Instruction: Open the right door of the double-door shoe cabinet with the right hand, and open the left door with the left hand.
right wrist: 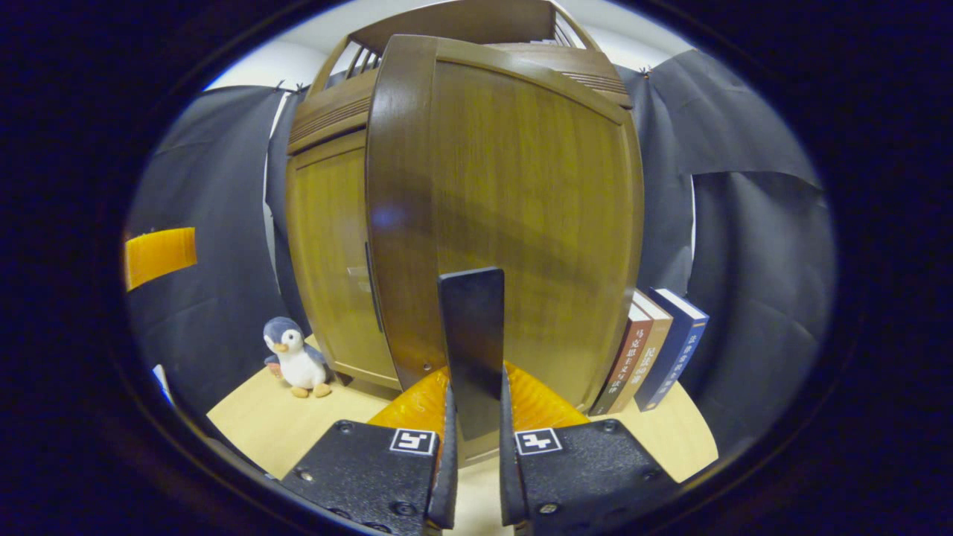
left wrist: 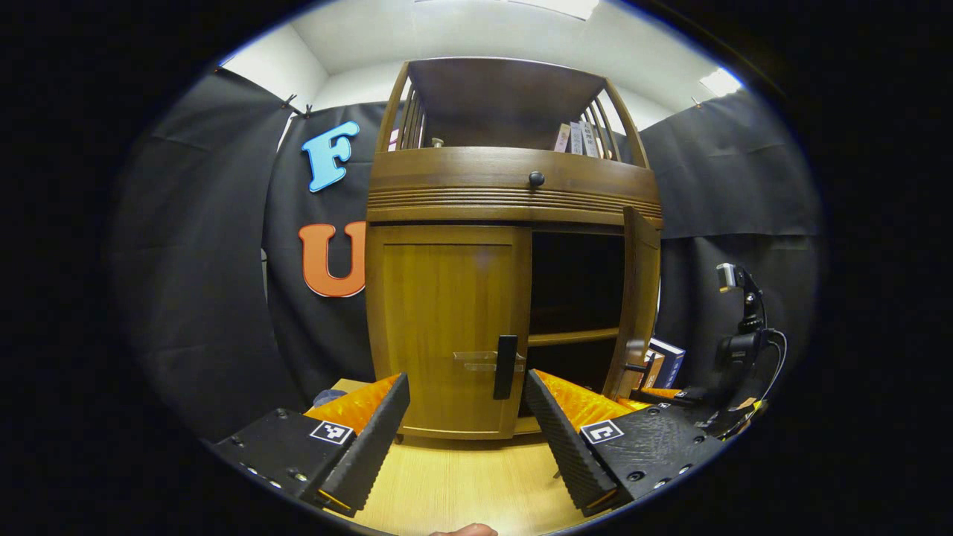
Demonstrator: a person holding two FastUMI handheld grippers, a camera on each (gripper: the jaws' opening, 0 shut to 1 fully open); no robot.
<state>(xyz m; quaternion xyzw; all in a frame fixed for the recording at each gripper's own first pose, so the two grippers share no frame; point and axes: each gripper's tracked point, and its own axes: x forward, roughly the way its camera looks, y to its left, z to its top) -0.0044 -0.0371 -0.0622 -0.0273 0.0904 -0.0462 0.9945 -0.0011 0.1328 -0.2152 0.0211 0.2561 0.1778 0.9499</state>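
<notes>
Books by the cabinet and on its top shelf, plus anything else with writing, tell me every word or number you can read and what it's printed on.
Books standing right of the shoe cabinet: light characters on the spines, too small to read.
Books on the top shelf: spine text blurred, unreadable.
Square markers on the gripper bodies: black-and-white patterns, no words or numbers.
Penguin plush: no writing.

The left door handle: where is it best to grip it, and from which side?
Probably grip the left door handle across its upright bar, coming straight from the front. It stands proud of the closed left door, and the open left gripper already faces it.
</notes>
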